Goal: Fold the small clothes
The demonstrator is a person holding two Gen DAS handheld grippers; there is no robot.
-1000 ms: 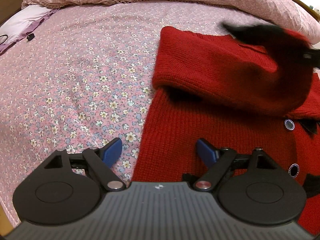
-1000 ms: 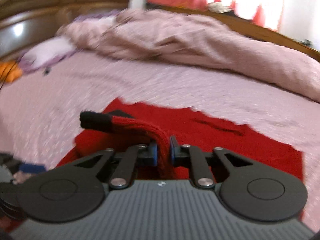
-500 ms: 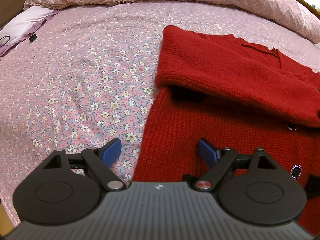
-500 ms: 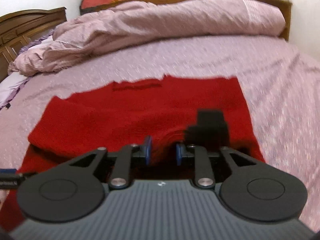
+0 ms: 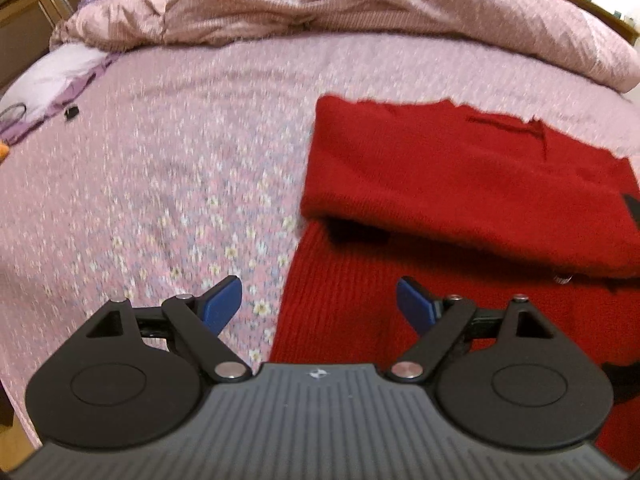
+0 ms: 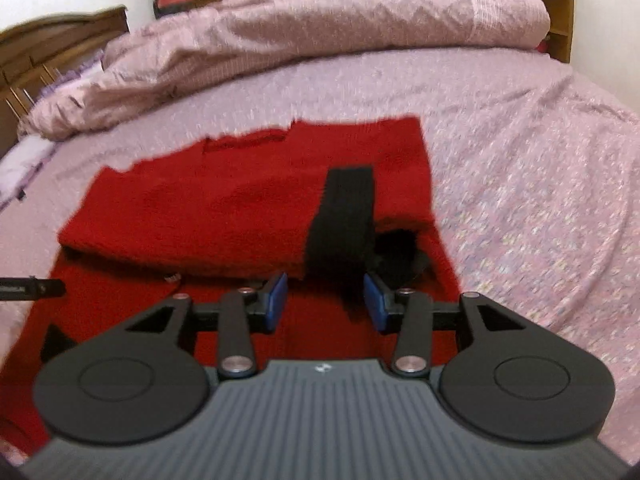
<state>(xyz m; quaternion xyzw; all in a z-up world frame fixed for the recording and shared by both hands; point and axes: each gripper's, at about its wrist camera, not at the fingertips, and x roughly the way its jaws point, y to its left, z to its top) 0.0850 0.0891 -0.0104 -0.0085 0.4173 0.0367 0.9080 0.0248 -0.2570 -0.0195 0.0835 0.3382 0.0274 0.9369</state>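
A red knitted cardigan lies flat on the flowered pink sheet, one sleeve folded across its chest. That sleeve ends in a black cuff near the cardigan's right edge. My right gripper hovers just in front of the cuff with its jaws opening. The cuff's near end reaches between the blue pads, which do not press it. My left gripper stands wide open over the cardigan's left edge, holding nothing. In the right wrist view the cardigan fills the middle.
A crumpled pink duvet is heaped along the far side of the bed. Behind it stands a wooden headboard. A white and purple pillow and a small black object lie far left. Bare sheet stretches right of the cardigan.
My right gripper carried the sleeve across the cardigan to its right side, then its jaws parted and the sleeve dropped onto the chest. The left gripper stayed put, open.
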